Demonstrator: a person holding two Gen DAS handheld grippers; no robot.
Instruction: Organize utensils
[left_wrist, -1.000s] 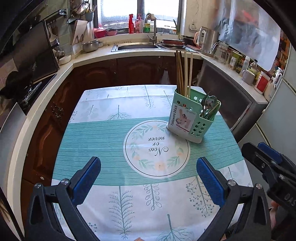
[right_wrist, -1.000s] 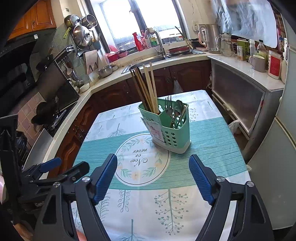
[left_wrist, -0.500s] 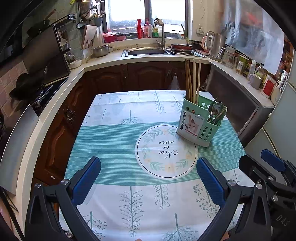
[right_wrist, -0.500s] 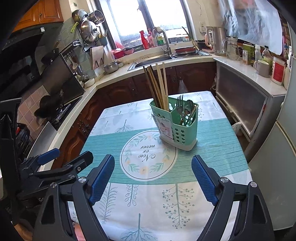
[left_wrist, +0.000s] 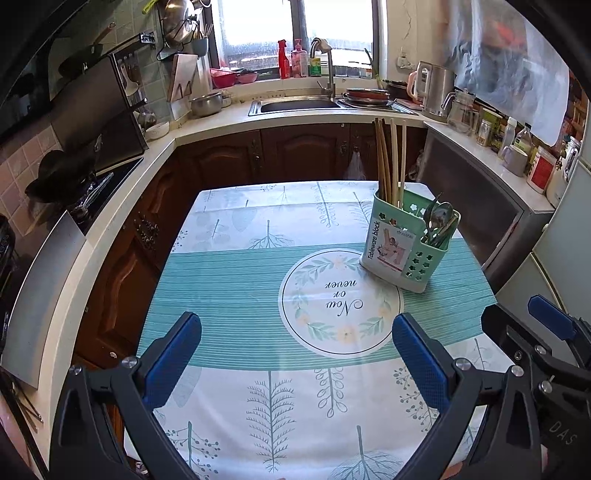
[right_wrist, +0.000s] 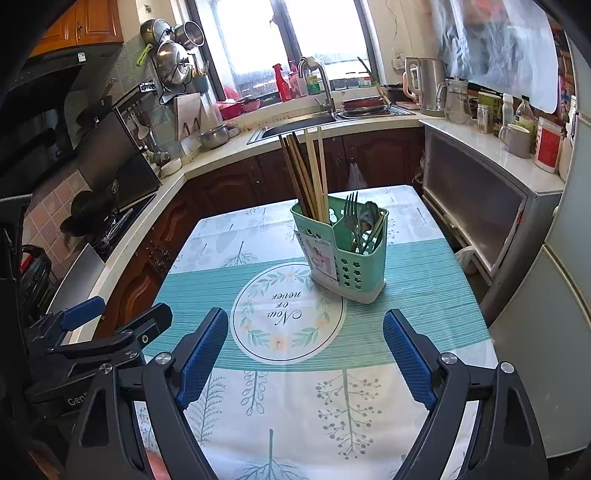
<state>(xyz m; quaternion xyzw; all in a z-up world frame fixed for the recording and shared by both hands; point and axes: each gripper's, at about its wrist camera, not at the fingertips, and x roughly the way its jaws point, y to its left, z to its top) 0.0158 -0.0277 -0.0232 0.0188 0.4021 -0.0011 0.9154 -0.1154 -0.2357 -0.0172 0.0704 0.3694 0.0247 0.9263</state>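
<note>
1. Utensil caddy (left_wrist: 408, 245) stands upright on the surface (left_wrist: 236, 280), at about 2 o'clock from your left claw (left_wrist: 295, 354) and 12 o'clock from your right claw (right_wrist: 306, 354).
2. Chopsticks (right_wrist: 308, 177) fill one compartment, fork (right_wrist: 351, 218) and spoons (left_wrist: 439, 218) another; such sorting by kind suggests the organizing is largely complete.
3. No loose utensil shows on the cloth.
4. Your left claw is spread wide, empty, touching nothing.
5. Your right claw is likewise wide, empty, well short of the caddy.
</note>
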